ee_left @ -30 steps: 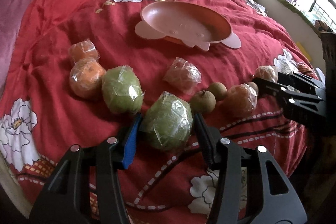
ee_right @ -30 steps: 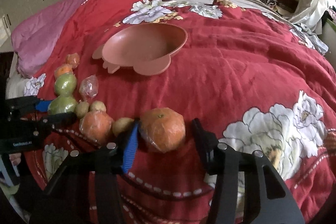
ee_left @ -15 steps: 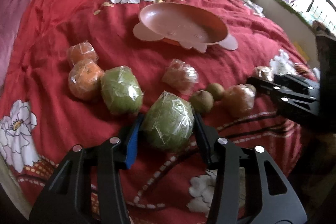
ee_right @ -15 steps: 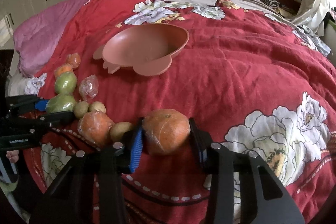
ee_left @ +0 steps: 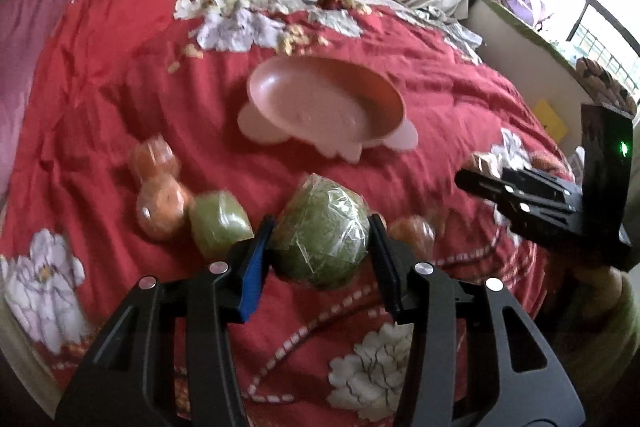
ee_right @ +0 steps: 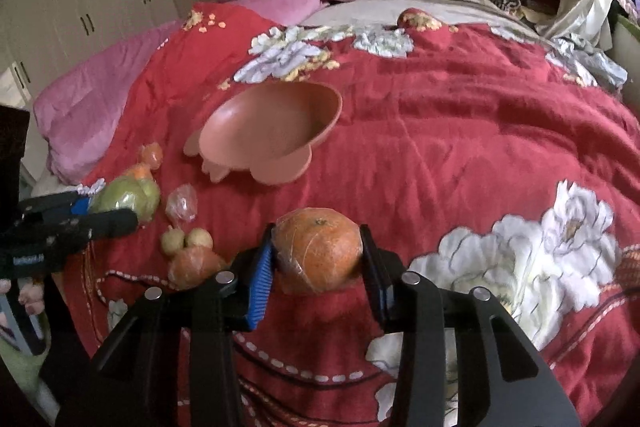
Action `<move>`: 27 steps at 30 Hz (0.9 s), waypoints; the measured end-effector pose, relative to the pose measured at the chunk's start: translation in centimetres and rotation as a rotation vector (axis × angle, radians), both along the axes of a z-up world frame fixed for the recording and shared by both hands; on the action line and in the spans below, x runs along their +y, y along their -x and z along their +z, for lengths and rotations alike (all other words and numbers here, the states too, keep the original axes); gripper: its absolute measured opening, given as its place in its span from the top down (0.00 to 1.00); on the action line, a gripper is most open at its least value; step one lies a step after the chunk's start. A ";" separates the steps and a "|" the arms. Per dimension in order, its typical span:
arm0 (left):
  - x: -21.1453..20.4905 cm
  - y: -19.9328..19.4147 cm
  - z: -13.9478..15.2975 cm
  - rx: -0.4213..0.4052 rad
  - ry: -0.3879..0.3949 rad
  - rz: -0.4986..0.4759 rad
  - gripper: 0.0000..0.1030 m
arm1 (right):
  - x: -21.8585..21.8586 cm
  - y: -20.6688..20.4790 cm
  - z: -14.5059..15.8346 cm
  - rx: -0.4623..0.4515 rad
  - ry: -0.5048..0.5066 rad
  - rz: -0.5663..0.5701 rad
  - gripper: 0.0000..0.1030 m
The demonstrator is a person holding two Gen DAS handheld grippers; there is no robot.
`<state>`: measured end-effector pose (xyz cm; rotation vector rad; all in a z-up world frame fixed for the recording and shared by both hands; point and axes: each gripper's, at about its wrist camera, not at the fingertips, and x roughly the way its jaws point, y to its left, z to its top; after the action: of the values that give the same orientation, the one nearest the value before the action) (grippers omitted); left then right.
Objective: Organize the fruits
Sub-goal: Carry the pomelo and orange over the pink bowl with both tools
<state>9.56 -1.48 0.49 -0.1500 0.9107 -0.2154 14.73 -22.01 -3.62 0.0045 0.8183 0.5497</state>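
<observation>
Gripping is shown in both wrist views. The left gripper (ee_left: pixel 320 247) is clamped on a wrapped green fruit (ee_left: pixel 322 231), its fingers (ee_left: pixel 256 259) pressed against both sides, and the fruit is seen just above the red quilt (ee_left: pixel 120 87) near the bed's near edge. The right gripper (ee_right: pixel 318 257) is clamped on a wrapped orange (ee_right: pixel 318 251), likewise held between its two fingers (ee_right: pixel 262 275) over the quilt's near edge.

A pink bowl (ee_right: pixel 240 131) is placed toward the middle of the bed, tilted slightly on the soft quilt, with nothing seen inside it. In the left view the bowl (ee_left: pixel 280 95) is seen beyond the held green fruit.

Along the near-left part of the quilt, the loose fruits are laid in a rough row: two wrapped oranges (ee_left: pixel 160 203) toward the left edge, one behind the other, and a second green fruit (ee_left: pixel 218 227) just beside them. In the right view, a small wrapped fruit (ee_right: pixel 182 205) is seen near the bowl, with two small brown fruits (ee_right: pixel 186 239) touching each other, and another wrapped orange (ee_right: pixel 192 265) just in front of them.

Pink bedding (ee_right: pixel 80 115) is heaped along the far-left side of the bed.
</observation>
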 end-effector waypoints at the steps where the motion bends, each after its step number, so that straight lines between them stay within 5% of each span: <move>1: 0.2 -0.5 0.3 -0.006 0.004 0.004 0.63 | 0.0 -0.1 0.3 -0.004 -0.003 0.000 0.63; 27: 1.6 -13.4 2.8 0.015 0.012 -0.042 0.63 | 5.2 -6.4 5.3 -0.094 -0.030 0.056 0.63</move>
<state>22.92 0.07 3.32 -0.1441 0.9277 -0.2593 21.10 -16.84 1.66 -0.0169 0.7203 0.6102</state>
